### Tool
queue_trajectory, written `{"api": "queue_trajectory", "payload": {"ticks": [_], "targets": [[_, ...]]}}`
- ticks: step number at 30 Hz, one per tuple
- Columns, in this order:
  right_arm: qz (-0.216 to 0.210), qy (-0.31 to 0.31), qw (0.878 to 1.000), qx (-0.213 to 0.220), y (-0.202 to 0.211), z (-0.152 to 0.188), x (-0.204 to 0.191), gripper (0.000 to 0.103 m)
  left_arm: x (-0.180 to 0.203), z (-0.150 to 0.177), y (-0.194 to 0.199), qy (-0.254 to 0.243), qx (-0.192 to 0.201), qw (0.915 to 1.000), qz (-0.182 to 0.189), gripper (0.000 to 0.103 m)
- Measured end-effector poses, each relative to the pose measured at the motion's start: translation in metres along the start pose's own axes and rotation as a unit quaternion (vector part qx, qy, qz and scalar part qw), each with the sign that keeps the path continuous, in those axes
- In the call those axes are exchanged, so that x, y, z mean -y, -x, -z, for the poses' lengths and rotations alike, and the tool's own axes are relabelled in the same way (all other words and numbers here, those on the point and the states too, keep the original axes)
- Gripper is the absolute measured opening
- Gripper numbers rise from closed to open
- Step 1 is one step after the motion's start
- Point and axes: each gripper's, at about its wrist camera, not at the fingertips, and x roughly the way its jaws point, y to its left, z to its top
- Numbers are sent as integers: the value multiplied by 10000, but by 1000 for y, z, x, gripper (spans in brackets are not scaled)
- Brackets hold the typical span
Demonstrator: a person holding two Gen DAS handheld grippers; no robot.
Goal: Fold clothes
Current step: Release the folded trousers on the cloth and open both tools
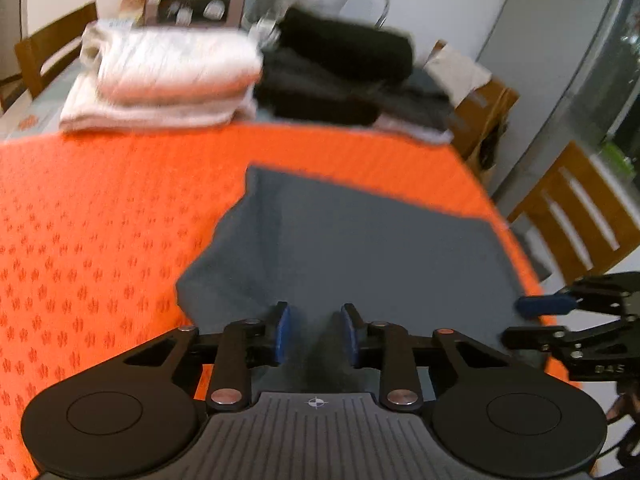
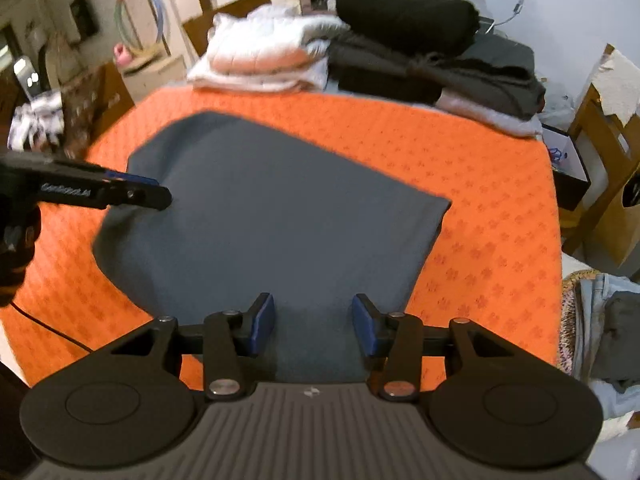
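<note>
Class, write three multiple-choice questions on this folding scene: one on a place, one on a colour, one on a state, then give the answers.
1. Where do the folded piles lie?
A. at the far edge of the table
B. on the floor
C. on a chair

2. What colour is the tablecloth?
A. green
B. orange
C. white

3. How are the right gripper's fingers?
A. shut on cloth
B. out of view
C. open

Answers:
1 A: the white pile and black pile sit beyond the grey garment.
2 B: the tablecloth is orange.
3 C: the right gripper shows a wide gap.
</note>
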Motion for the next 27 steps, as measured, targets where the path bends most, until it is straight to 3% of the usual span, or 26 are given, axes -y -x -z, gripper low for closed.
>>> {"api": "queue_trajectory", "payload": {"ticks": [6,9,14,17,21,27], "targets": [[-49,-42,9999,100,-8,9,1,51,-9,6,-16,221,-41,9997,-16,31],[-2,115,9998,139,2,6,-3,51,-7,5,-1,328,157,9993,6,33],[-91,248,9993,264,27,-3,-2,51,-8,12,42,902,658,9936,144,47],[-139,337,9989,295,42,-8,3,52,-8,27,68,1484,1163,9820,101,59],[-247,427,9984,278,54,-14,13,55,-6,51,87,2192,1481,9644,-23,62],[-604,599,9962,199,64,-22,39,58,17,81,92,2720,1474,9499,-445,63]]}}
